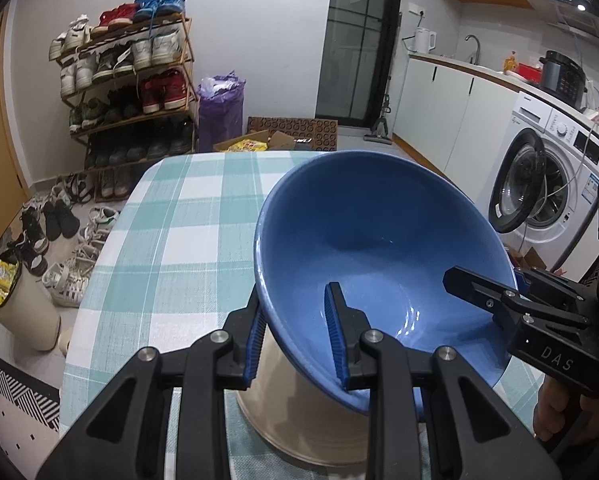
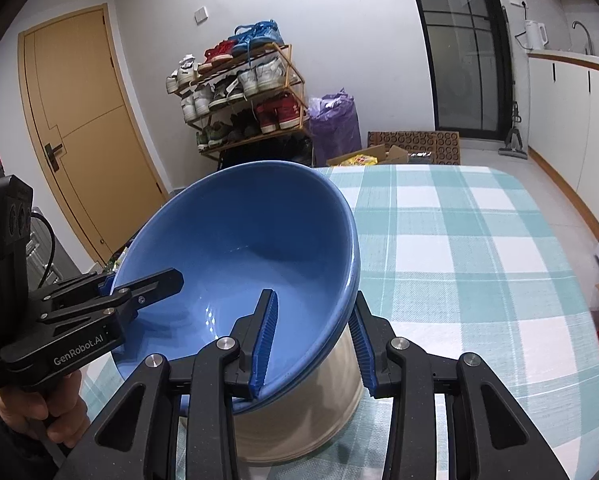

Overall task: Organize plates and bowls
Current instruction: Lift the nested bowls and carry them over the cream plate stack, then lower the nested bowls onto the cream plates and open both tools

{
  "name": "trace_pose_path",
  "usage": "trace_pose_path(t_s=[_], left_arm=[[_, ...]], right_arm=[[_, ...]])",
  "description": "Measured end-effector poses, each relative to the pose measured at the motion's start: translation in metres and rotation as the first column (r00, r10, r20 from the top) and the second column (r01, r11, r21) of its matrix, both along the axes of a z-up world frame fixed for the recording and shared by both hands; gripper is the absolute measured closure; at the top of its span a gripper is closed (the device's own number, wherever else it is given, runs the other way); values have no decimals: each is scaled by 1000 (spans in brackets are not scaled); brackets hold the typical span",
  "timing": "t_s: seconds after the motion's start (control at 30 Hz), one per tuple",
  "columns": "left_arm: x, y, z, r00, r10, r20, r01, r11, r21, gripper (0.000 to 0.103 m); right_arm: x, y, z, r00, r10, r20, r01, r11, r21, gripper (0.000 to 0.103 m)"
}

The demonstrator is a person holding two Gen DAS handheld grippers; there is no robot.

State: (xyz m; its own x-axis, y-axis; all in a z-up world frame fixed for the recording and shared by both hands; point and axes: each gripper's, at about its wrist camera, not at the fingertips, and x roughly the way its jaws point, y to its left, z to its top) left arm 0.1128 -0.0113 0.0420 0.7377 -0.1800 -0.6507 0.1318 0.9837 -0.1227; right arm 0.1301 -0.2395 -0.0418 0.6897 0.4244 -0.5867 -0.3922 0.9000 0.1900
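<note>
A large blue bowl (image 1: 379,240) is held between both grippers above the checked tablecloth (image 1: 187,232). My left gripper (image 1: 295,328) is shut on its left rim, one pad inside and one outside. My right gripper (image 2: 315,344) is shut on its right rim the same way; the bowl (image 2: 243,248) fills the left of the right wrist view. In the left wrist view the right gripper (image 1: 495,300) shows at the bowl's right rim. Under the bowl is a cream-white bowl or stack (image 1: 299,412), also in the right wrist view (image 2: 311,408). Whether the blue bowl rests on it I cannot tell.
The table (image 2: 479,248) stretches ahead with a rounded far edge. Beyond it stand a shoe rack (image 1: 127,80), a purple bag (image 1: 219,112) and a cardboard box (image 1: 255,144). A washing machine (image 1: 547,184) and kitchen counter are at the right. A wooden door (image 2: 87,128) is at the left.
</note>
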Motion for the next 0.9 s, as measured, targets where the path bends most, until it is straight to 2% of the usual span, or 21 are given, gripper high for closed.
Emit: trace_pose_path(t_s=[0.43,0.7,0.83,0.9], left_arm=[[19,6,-25,998,22,-56,-23,1000,-4,76],[22,10,-26,998,17,-54,-18,1000,-18,75],[22,9,-27,999,10,-49,-10,1000,-3,69],[21,9,-25,999,4,-43,-4,1000,-4,62]], right_arm=[[29,10,-30,998,11,-64,-13,1000,-28,67],[36,11,-29,998,13,-67,-15,1000,-27,66],[37,13,-27,997,18,-69,-19,1000,-23,64],[37,14,-27,998,23,-63,-25,999,-28,63]])
